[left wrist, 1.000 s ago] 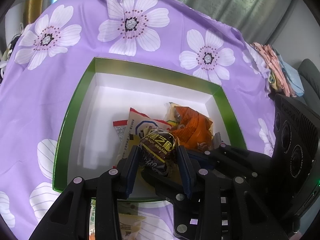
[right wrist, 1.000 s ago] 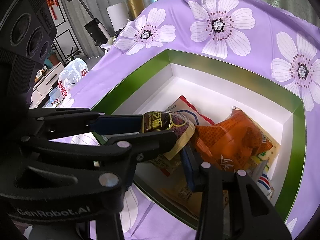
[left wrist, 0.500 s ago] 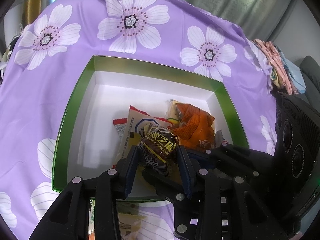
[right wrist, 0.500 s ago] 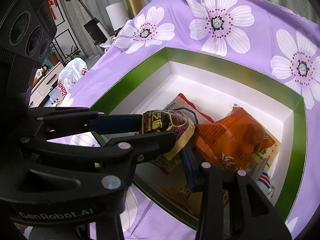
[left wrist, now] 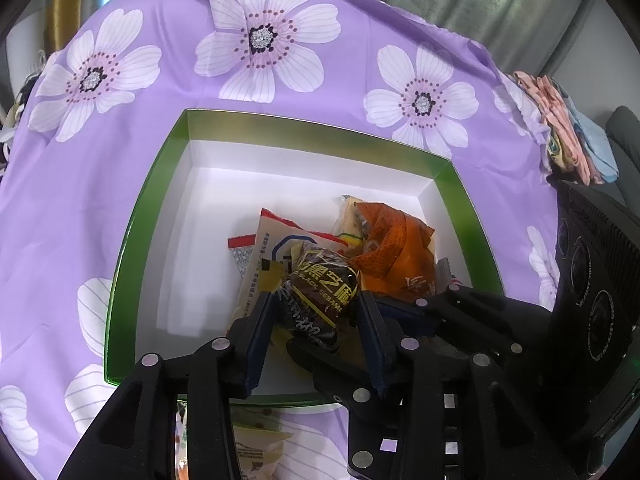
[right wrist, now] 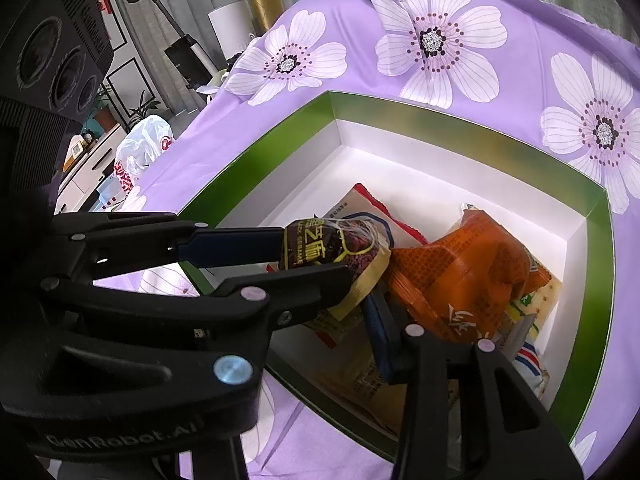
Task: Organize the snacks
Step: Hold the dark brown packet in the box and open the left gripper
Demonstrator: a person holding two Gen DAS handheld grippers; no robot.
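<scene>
A green box with a white inside [left wrist: 168, 168] [right wrist: 256, 160] lies on the purple flowered cloth. In it lie an orange snack bag [left wrist: 400, 248] [right wrist: 472, 276], a cream packet with red edge [left wrist: 276, 248] [right wrist: 360, 208] and other small packets. My left gripper [left wrist: 316, 308] is shut on a dark black sesame snack pack [left wrist: 320, 292] [right wrist: 328, 244] and holds it above the box's near part. The left gripper also shows in the right wrist view [right wrist: 316, 248]. My right gripper's one visible finger [right wrist: 380, 332] sits low over the box beside the orange bag; its other finger is hidden behind the left gripper.
A cream snack packet [left wrist: 256, 452] lies on the cloth in front of the box. Folded cloths [left wrist: 560, 136] sit at the table's right edge. A white plastic bag [right wrist: 140, 148] and furniture stand beyond the table's left edge.
Both grippers have shifted slightly over the box. The left gripper still holds the sesame pack.
</scene>
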